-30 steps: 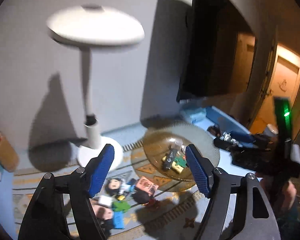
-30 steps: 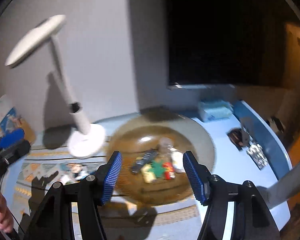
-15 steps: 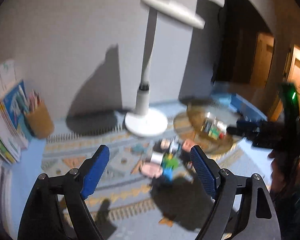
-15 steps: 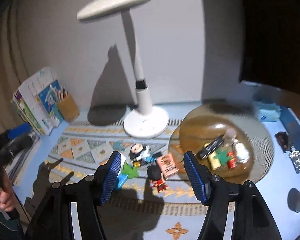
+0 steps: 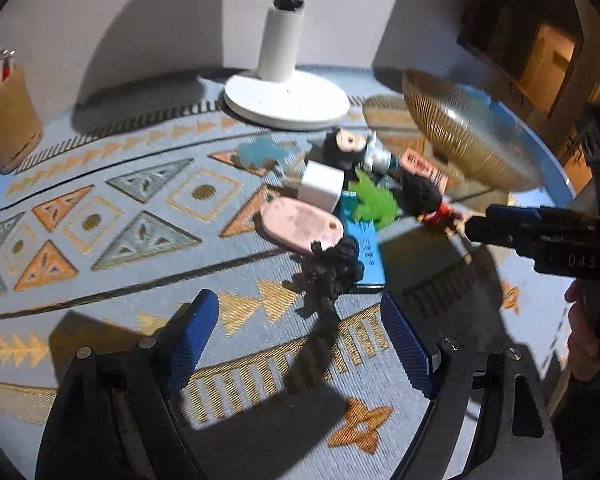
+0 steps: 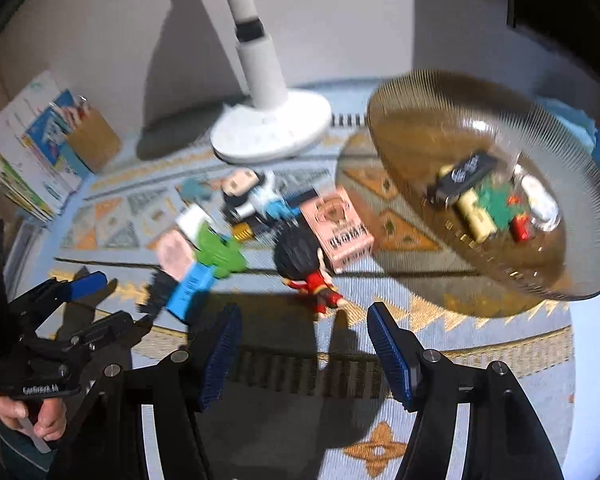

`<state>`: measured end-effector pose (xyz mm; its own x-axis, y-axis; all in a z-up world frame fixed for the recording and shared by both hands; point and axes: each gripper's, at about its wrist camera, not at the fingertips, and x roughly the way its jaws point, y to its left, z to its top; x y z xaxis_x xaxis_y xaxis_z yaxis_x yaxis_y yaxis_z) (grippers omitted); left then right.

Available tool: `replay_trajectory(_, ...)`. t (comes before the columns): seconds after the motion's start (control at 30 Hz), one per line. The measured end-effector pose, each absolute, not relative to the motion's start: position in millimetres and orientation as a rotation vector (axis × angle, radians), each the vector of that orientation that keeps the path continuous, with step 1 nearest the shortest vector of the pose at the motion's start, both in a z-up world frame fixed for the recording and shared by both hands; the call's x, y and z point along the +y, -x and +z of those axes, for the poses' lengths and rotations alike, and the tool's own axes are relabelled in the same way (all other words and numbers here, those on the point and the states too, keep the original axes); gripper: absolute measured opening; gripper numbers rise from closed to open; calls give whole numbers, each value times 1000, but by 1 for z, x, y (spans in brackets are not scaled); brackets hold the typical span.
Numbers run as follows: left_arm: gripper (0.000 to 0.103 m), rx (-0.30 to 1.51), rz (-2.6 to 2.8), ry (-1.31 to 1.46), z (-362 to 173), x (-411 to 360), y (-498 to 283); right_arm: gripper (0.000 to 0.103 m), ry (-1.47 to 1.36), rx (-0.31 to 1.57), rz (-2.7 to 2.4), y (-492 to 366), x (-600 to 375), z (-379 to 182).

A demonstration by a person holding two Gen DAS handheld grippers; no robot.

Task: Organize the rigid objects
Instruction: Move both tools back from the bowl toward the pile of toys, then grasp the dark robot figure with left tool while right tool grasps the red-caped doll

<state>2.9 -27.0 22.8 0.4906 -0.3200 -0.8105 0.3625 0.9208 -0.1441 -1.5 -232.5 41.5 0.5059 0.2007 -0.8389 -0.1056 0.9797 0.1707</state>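
A pile of small toys lies on a patterned mat (image 5: 140, 240): a black spiky figure (image 5: 328, 272), a pink oval piece (image 5: 300, 226), a white cube (image 5: 320, 186), a green toy (image 5: 374, 200), a blue card (image 5: 364, 248) and a red-suited doll (image 6: 308, 268) beside a pink box (image 6: 338, 226). My left gripper (image 5: 300, 340) is open just in front of the black figure. My right gripper (image 6: 304, 354) is open just in front of the red-suited doll. An amber glass bowl (image 6: 400, 120) on the right holds several small items.
A white lamp base (image 5: 286, 98) stands behind the pile. A brown pencil cup (image 5: 8, 120) and books (image 6: 24, 160) are at the far left. The right gripper also shows in the left wrist view (image 5: 540, 236), the left one in the right wrist view (image 6: 84, 308).
Both grippers have dropped lower and closer to the toy pile on the mat. The lamp head has left both views. Both stay open.
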Motion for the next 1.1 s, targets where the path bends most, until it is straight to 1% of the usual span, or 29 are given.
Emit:
replay_trajectory(0.17, 81, 970, -402, -101, 10, -40, -7, 63, -113, 1049, 161, -12, -231, 17)
replay_trajectory(0.27, 79, 963, -402, -94, 11, -42, -10, 63, -60, 1040, 113, -17, -225, 9)
replay_trajectory(0.3, 77, 961, -405, -86, 11, -42, -12, 59, -44, 1023, 98, -17, -223, 8)
replay_trajectory(0.33, 77, 959, -406, -82, 11, -42, -13, 51, -36, 1019, 93, -18, -221, 8)
replay_trajectory(0.37, 76, 954, -412, -77, 12, -44, -15, 47, -17, 1009, 80, -18, -219, 8)
replay_trajectory(0.4, 69, 949, -422, -69, 12, -45, -16, 38, 3, 1000, 70, -18, -217, 7)
replay_trajectory(0.43, 59, 945, -443, -51, 13, -46, -16, 37, 16, 997, 75, -19, -214, 7)
replay_trajectory(0.47, 54, 946, -462, -33, 13, -48, -17, 37, 29, 991, 76, -18, -211, 8)
replay_trajectory(0.5, 45, 947, -476, -17, 14, -49, -18, 36, 40, 988, 77, -17, -209, 9)
replay_trajectory(0.53, 38, 943, -476, -1, 14, -49, -18, 34, 48, 984, 85, -15, -208, 9)
replay_trajectory(0.57, 38, 943, -477, 5, 15, -49, -18, 32, 48, 982, 97, -13, -207, 10)
replay_trajectory(0.6, 38, 943, -475, 11, 15, -48, -18, 21, 40, 984, 110, -10, -207, 11)
replay_trajectory(0.83, 38, 906, -486, 23, 25, -40, 12, 21, -24, 995, 223, 35, -222, 9)
replay_trajectory(0.97, 38, 894, -474, 55, 21, -33, 15, 22, -95, 1009, 265, 55, -239, 8)
replay_trajectory(1.03, 38, 908, -471, 75, 15, -31, 13, 29, -134, 1016, 262, 55, -244, 9)
replay_trajectory(1.1, 38, 905, -469, 76, 15, -31, 13, 34, -160, 1025, 265, 52, -247, 9)
